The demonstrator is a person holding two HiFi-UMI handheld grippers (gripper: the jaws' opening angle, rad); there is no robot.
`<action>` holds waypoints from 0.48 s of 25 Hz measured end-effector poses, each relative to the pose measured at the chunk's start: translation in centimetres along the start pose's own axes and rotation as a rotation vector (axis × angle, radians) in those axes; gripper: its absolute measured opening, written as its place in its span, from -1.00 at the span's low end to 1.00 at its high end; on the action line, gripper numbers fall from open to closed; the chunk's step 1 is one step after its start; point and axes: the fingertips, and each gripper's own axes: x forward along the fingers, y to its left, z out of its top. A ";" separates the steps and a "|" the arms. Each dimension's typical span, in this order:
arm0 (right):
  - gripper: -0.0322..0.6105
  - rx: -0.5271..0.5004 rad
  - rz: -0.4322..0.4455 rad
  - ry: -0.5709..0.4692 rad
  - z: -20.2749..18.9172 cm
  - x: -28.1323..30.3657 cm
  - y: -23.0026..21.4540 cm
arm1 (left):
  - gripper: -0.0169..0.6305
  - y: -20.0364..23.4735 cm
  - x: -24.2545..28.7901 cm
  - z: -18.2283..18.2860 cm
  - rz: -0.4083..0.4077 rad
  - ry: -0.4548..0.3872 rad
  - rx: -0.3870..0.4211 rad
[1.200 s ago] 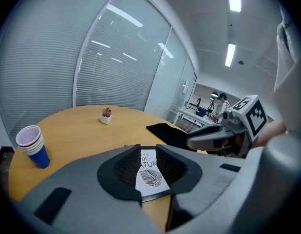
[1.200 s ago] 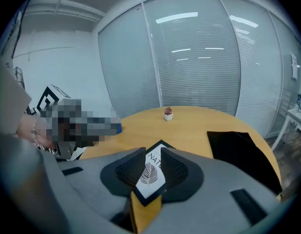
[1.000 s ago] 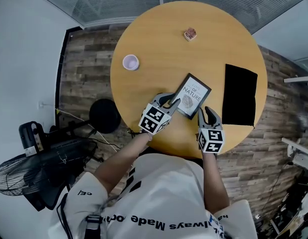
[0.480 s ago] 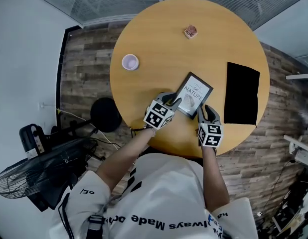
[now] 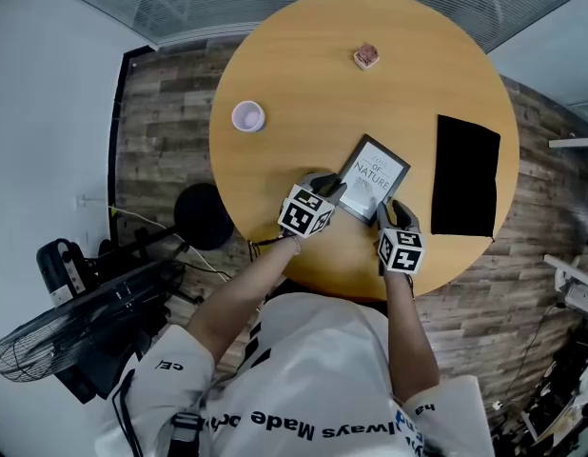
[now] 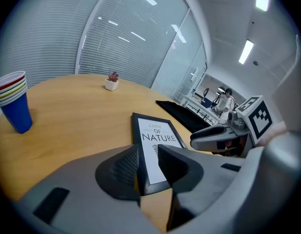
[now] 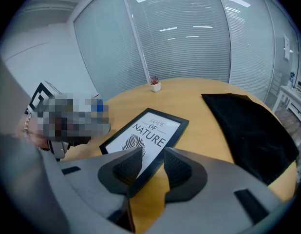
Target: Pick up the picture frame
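Picture frame lies at an angle on the round wooden surface, its near end caught between the two tools. The left hand-held gripper has its jaws drawn in on the frame's near corner. The dark moulding sits between the ribbed pads, the left pad against its outer edge. The right hand-held gripper takes the frame's long edge low down. Its jaws are narrowed to a slim gap with that edge running through it, and they seem clamped on it, though the left jaw covers the contact itself.

Ahead of both grippers the wood is bare right up to a small potted plant near the far rim. Well off to the left of the left hand-held gripper stands a stack of cups, apart from everything else. To the right of the right hand-held gripper lies a black mat — near the frame's far corner but not touching it, with a strip of wood between. The mat's near corner reaches the surface's rim. Just behind both grippers the rim is close, leaving little wood on that side.

In both gripper views the jaws cover the frame's lowest part and the bottom of its print; only "LOVE OF NATURE" and part of a leaf motif show. The right gripper view cuts the mat off at its border.
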 end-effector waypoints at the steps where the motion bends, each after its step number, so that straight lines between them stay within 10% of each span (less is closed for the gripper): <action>1: -0.47 0.004 -0.002 0.006 -0.3 0.2 -0.1 | -0.65 0.1 0.1 -0.1 0.002 0.003 -0.005; 12: -0.45 0.054 -0.004 0.047 -2.1 1.5 -0.4 | -0.59 0.5 1.5 -1.6 0.008 0.051 -0.003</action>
